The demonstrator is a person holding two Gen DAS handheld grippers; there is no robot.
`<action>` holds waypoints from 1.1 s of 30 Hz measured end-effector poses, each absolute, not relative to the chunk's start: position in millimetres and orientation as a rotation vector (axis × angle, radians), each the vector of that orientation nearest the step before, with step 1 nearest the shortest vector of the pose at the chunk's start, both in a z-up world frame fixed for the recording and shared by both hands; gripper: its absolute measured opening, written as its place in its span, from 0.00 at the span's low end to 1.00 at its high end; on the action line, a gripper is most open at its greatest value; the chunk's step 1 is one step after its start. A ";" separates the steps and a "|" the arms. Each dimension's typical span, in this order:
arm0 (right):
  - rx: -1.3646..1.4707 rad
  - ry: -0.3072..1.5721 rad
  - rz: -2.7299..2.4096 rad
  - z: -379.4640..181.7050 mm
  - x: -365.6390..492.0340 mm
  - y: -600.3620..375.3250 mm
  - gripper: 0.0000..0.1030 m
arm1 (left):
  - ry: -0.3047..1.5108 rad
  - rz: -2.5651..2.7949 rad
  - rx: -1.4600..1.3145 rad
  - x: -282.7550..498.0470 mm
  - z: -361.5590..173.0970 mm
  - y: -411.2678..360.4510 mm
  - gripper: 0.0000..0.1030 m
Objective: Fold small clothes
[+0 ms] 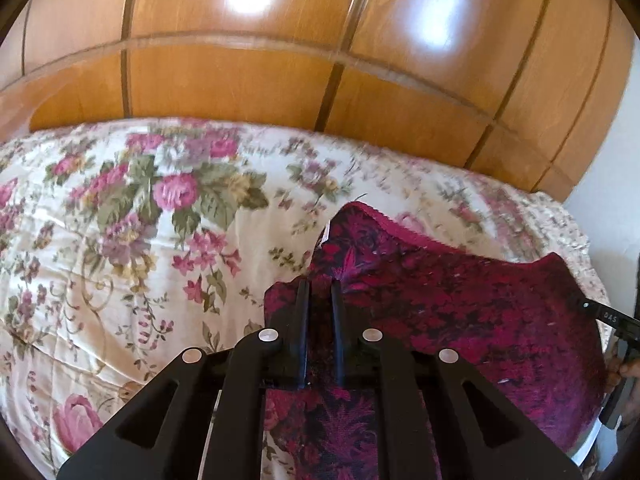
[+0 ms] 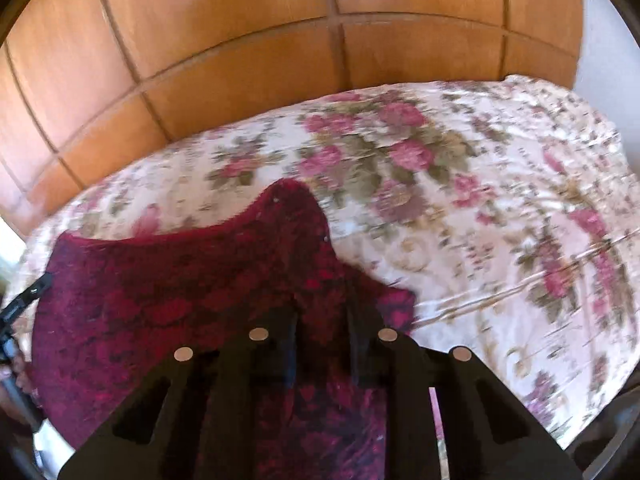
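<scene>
A dark red and black patterned garment [image 1: 440,304] hangs stretched between my two grippers above a floral bedspread [image 1: 120,220]. My left gripper [image 1: 320,286] is shut on the garment's left part, with cloth pinched between its fingers. The garment also shows in the right wrist view [image 2: 168,292]. My right gripper [image 2: 322,312] is shut on its right part; the view is blurred. The right gripper's tip shows at the far right of the left view [image 1: 604,316], and the left gripper's tip at the far left of the right view [image 2: 24,300].
A wooden panelled headboard [image 1: 280,60] rises behind the bed. A white wall [image 2: 608,40] stands at the bed's right side. The floral bedspread [image 2: 500,220] spreads out beyond the garment.
</scene>
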State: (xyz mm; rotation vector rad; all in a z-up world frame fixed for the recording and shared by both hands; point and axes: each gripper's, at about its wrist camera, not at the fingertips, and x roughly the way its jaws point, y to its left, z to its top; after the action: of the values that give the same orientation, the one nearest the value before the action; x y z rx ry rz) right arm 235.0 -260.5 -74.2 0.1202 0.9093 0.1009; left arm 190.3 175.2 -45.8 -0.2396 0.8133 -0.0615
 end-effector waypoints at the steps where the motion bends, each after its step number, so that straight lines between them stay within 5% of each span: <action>1: 0.120 0.930 0.092 -83.5 240.2 -261.8 0.17 | 0.837 -0.042 -0.222 195.3 -53.7 173.3 0.10; 5: 0.181 0.945 0.094 -96.9 244.9 -269.4 0.24 | 0.849 -0.033 -0.246 195.5 -58.5 175.5 0.13; 8: 0.210 0.936 0.123 -92.6 237.7 -274.0 0.35 | 0.838 -0.002 -0.276 190.0 -52.3 183.0 0.34; 10: 0.224 0.922 0.137 -87.5 229.2 -277.3 0.49 | 0.804 0.011 -0.304 180.1 -43.5 188.2 0.38; 12: 0.224 0.909 0.096 -83.4 219.6 -282.1 0.88 | 0.760 0.037 -0.288 168.4 -32.4 186.9 0.38; 19: 0.481 0.947 0.217 -106.0 178.1 -325.7 0.92 | 0.655 -0.013 -0.276 114.6 -6.0 169.5 0.38; 33: 0.725 0.955 0.475 -139.2 131.1 -324.4 0.95 | 0.814 -0.314 -0.144 105.0 -45.8 52.8 0.38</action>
State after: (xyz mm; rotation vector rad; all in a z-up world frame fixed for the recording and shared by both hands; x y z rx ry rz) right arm 131.1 -324.4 -139.2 0.7255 0.9550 0.4754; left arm 105.0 52.8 -45.8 -0.1443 0.8139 -0.3142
